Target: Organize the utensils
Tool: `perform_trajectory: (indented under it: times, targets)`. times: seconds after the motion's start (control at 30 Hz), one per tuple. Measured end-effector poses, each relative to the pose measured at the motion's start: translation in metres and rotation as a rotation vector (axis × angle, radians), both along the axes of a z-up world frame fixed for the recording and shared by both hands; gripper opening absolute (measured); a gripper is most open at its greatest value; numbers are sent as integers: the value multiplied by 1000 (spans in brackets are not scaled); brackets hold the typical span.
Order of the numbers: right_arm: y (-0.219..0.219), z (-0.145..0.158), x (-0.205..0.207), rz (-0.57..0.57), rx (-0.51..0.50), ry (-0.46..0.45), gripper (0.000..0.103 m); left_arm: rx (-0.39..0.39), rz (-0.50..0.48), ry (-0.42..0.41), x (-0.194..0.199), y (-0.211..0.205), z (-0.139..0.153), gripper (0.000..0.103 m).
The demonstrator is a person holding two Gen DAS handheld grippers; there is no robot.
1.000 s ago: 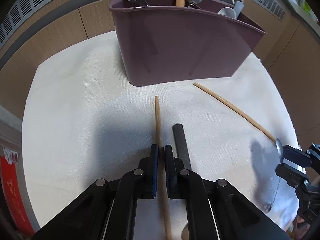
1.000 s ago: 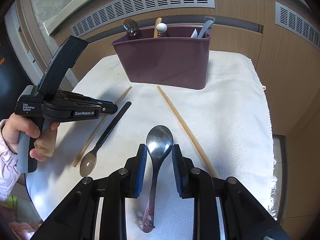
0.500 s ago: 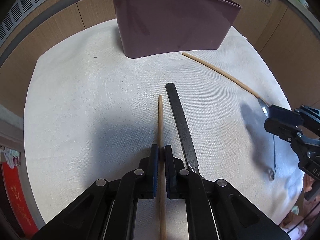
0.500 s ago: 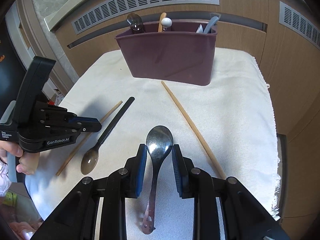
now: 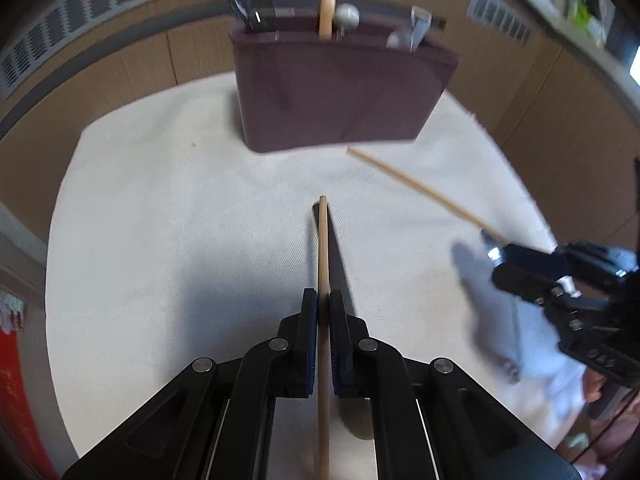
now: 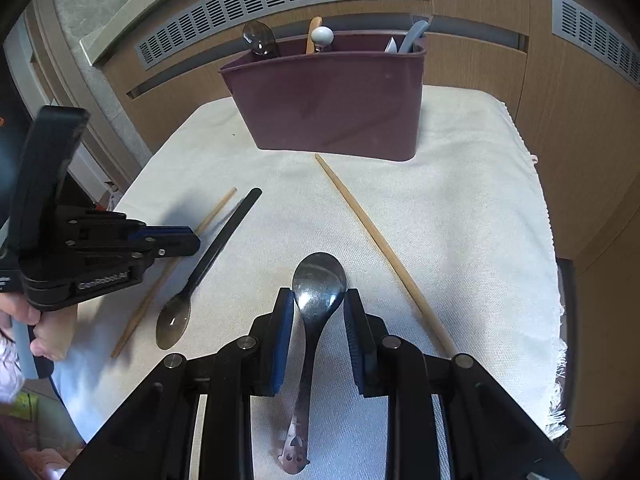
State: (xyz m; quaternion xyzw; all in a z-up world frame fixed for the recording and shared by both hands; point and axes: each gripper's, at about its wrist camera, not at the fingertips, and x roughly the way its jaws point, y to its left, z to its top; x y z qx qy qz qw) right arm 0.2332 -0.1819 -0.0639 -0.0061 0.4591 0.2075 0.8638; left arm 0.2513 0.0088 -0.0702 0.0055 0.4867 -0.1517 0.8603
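— White cloth (image 6: 460, 208) covers the table, with wood panels and vent grilles behind. What's nearest the right gripper (image 6: 318, 312)?

— A steel spoon (image 6: 316, 300), bowl up between its fingers. The pads sit against the bowl's sides, clamped on it.

— And the left gripper (image 5: 323, 312)?

— Closed tight on a wooden chopstick (image 5: 323, 264), which runs straight ahead out of its fingers. Seen from the right wrist, that gripper (image 6: 188, 240) is off to the left, a hand (image 6: 44, 328) on its grip.

— Anything under it?

— A black-handled spoon (image 6: 208, 264) lies on the cloth just beneath and beside the held stick.

— Further ahead?

— A second chopstick (image 6: 376, 240) lies loose on the cloth, slanting away ahead of the right gripper. Beyond it stands the maroon caddy (image 6: 336, 104), with a spoon, a wooden handle, a white knob and grey handles poking out.
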Motion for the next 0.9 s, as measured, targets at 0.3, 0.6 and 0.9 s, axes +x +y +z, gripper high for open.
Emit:
perform_trajectory:
  times: [0.3,0.6,0.9]
  targets:
    - [-2,36,-36,8,1,-110,23,-172,74,-195,-53,19,68,6]
    - [-1,82,-62,30,23,-223,3,-214,58,-352,-78,21,124,6]
    - [-10,75,-51,-14,-49,-210,9,-185,73,-369,-76,20,130,6]
